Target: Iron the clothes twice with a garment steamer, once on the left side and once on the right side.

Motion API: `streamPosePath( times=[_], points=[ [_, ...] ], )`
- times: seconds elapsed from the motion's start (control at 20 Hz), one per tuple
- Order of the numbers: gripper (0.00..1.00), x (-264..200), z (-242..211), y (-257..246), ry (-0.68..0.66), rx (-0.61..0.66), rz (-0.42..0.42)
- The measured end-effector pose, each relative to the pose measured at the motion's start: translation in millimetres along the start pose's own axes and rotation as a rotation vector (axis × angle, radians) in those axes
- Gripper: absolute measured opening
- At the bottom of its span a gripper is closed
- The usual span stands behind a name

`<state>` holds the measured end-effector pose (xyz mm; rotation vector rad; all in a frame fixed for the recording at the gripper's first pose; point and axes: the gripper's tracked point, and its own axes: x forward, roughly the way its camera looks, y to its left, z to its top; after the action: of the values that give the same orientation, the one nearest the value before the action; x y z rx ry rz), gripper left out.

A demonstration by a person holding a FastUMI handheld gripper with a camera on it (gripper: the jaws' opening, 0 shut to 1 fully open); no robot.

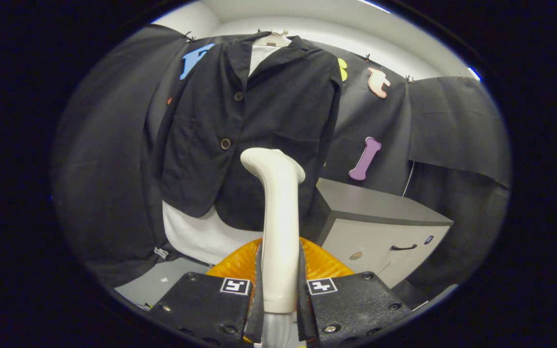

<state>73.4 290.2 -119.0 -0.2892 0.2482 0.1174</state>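
A black jacket [254, 121] with round buttons hangs on a pale hanger [272, 38] over a white garment [201, 234], straight ahead against the booth wall. My gripper [279, 285] is shut on the cream handle of the garment steamer [278, 217], which stands upright between the fingers. The steamer's head curves to the left near the jacket's lower front, by the lower button; whether it touches the cloth I cannot tell. An orange ribbed part [322, 263] of the steamer shows just beyond the fingers.
A grey cabinet [385, 227] with a drawer handle stands to the right of the jacket, close behind the steamer. Black cloth covers the wall on both sides. A pale floor patch [162, 285] lies below the white garment.
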Motion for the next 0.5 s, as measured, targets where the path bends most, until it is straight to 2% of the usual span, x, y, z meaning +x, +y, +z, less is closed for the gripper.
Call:
streamPosePath(
  times=[0.5],
  points=[
    [0.3,13.4,-71.5,8.5,0.119,-0.033,0.037]
  ],
)
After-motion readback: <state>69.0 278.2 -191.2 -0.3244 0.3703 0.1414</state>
